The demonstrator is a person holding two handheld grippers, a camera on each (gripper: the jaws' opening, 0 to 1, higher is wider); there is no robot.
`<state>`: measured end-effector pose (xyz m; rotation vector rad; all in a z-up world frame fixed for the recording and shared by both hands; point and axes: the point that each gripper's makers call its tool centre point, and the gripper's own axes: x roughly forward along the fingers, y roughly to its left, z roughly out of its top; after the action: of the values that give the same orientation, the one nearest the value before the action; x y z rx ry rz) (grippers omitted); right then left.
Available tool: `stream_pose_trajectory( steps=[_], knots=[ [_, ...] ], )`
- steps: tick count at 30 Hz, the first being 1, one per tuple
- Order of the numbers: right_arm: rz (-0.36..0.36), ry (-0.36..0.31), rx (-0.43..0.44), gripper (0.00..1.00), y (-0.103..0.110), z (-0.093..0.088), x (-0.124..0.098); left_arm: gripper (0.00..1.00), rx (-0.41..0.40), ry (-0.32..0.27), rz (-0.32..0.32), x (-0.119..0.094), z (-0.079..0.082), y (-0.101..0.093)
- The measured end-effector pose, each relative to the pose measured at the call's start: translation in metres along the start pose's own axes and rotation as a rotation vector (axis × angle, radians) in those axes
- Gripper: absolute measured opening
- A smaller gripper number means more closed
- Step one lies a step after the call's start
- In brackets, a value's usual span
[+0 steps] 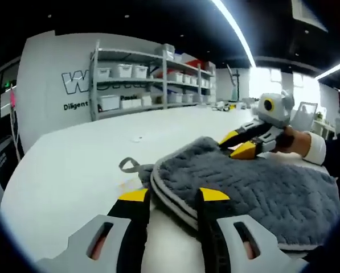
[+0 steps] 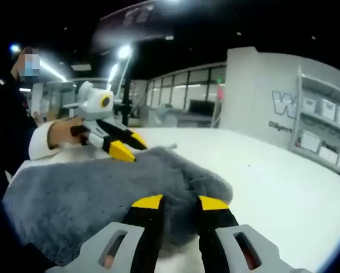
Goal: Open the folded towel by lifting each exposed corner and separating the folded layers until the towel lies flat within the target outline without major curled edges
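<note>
The towel [image 1: 255,187] is lying folded on the white table [image 1: 73,165], grey and thick, its stacked layers showing as a rounded edge at the near corner, with a hanging loop [image 1: 128,165] sticking out beside that corner. No target outline can be made out on the table.

The left gripper [image 1: 172,196] is hovering just at the towel's looped corner, jaws spread, nothing between them. From the right gripper view the same tool [image 2: 130,145] is sitting at the towel's far edge, yellow tips apart.

The right gripper [image 2: 180,203] is hanging over the opposite corner of the towel, jaws spread and straddling the rounded fold (whether the tips are touching the pile, cannot tell). In the left gripper view it [image 1: 238,143] is reaching in at the far corner, a hand [image 1: 298,140] behind it.

Step in hand, by my reading: approaching the corners, unfolding not yet begun; the towel is fully doubled.

Next move is calling for each set of jaws to take only the top layer at its corner, then lifting and drawing it away from the towel's fold. Catching both layers would just drag the whole bundle.
</note>
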<state>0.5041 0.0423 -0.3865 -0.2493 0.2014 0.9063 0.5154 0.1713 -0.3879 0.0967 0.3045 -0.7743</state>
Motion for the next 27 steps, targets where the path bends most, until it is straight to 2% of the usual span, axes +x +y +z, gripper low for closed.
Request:
stream_pose_trajectory(
  steps=[5, 8, 11, 19, 25, 27],
  knots=[
    [0.009, -0.007, 0.002, 0.18, 0.003, 0.001, 0.0, 0.27, -0.016, 0.014, -0.018, 0.002, -0.003, -0.006],
    [0.022, -0.017, 0.011, 0.18, 0.008, 0.005, 0.0, 0.25, 0.003, 0.014, -0.012, 0.001, -0.002, -0.006],
    [0.025, -0.02, -0.024, 0.18, 0.013, 0.008, 0.0, 0.22, 0.032, 0.007, -0.002, 0.0, 0.0, -0.007],
    [0.037, -0.029, -0.045, 0.2, 0.018, 0.011, 0.001, 0.09, 0.027, -0.018, -0.017, -0.001, 0.005, -0.011],
    [0.04, -0.043, -0.038, 0.2, 0.019, 0.013, 0.0, 0.09, 0.029, -0.034, -0.02, 0.0, 0.008, -0.011],
    [0.044, -0.047, -0.036, 0.2, 0.019, 0.014, 0.0, 0.12, 0.023, -0.02, -0.022, 0.002, 0.004, -0.011]
  ],
)
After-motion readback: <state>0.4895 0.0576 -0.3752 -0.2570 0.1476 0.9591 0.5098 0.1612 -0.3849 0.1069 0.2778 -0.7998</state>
